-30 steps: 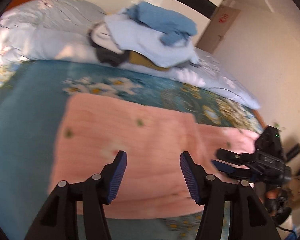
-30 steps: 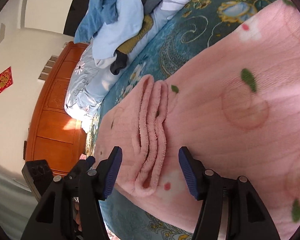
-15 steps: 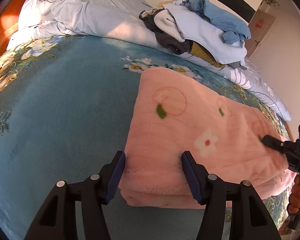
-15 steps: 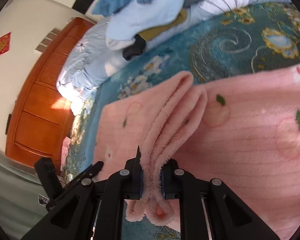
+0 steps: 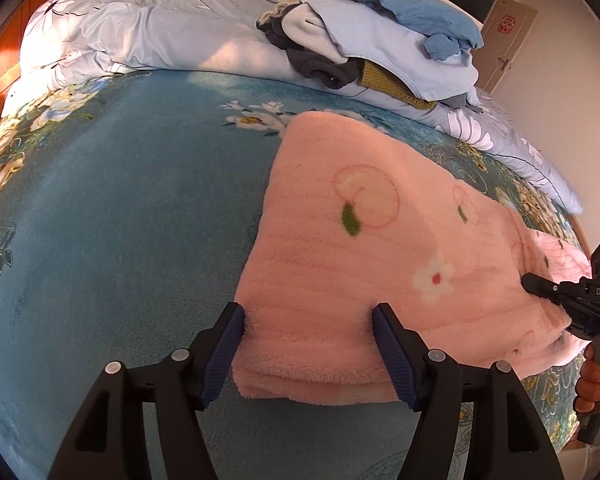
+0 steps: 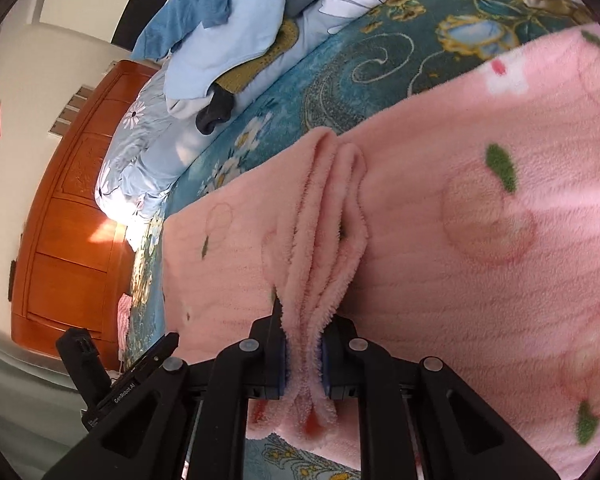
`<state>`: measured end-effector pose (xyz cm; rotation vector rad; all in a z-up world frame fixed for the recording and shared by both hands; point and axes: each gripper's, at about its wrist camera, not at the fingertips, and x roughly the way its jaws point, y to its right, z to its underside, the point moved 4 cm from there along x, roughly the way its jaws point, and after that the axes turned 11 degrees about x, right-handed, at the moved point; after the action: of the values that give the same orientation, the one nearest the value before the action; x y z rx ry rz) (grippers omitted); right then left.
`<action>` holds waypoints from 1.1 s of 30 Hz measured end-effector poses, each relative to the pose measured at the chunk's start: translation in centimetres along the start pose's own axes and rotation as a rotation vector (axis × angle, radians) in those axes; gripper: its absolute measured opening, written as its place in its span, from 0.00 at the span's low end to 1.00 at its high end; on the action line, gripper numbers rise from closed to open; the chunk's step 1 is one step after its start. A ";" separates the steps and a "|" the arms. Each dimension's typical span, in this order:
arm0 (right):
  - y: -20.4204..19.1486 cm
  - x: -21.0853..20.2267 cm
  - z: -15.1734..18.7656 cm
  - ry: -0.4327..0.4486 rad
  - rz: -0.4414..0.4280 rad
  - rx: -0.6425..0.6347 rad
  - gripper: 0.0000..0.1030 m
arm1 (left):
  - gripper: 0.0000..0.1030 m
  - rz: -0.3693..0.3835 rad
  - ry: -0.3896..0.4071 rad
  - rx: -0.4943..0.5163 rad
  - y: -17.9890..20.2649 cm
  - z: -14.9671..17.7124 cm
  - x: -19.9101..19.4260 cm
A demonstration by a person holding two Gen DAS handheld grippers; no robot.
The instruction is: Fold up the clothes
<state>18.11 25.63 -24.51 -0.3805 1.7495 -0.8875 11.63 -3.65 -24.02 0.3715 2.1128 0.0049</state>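
On the bed (image 5: 120, 208), you are pinching a bunched ridge of the pink garment (image 6: 440, 260) tight in the right gripper (image 6: 304, 360) while straddling its near corner with the wide-open, empty left gripper (image 5: 308, 348), likely to lift both ends evenly.

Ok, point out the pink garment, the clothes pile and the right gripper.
pink garment (image 5: 340, 280), left wrist view, flat top layer.
clothes pile (image 5: 388, 44), left wrist view, pale blue top garment.
right gripper (image 6: 304, 360), right wrist view, between its fingertips, clamped on bunched fabric.
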 end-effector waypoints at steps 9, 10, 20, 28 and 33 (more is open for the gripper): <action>0.6 0.3 0.3 -0.020 0.017 -0.015 0.14 | 0.68 -0.033 -0.008 -0.001 0.8 0.0 -0.6; 0.4 -0.2 0.4 -0.014 -0.005 -0.019 0.17 | 0.68 -0.030 -0.007 -0.003 0.8 -0.1 -0.7; 9.7 -18.4 1.7 0.433 -0.054 0.243 0.70 | 0.68 0.033 0.108 0.119 6.1 -3.7 -4.0; 20.0 -25.1 2.1 0.677 -0.022 0.553 0.73 | 0.68 0.044 0.017 0.397 17.7 -5.5 2.5; 22.1 -22.7 0.1 0.644 -0.120 0.646 0.73 | 0.68 -0.010 -0.073 0.496 20.2 -4.3 5.9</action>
<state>30.15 54.94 -25.10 0.2640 1.8789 -1.7269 10.48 17.80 -23.53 0.6418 2.0267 -0.5382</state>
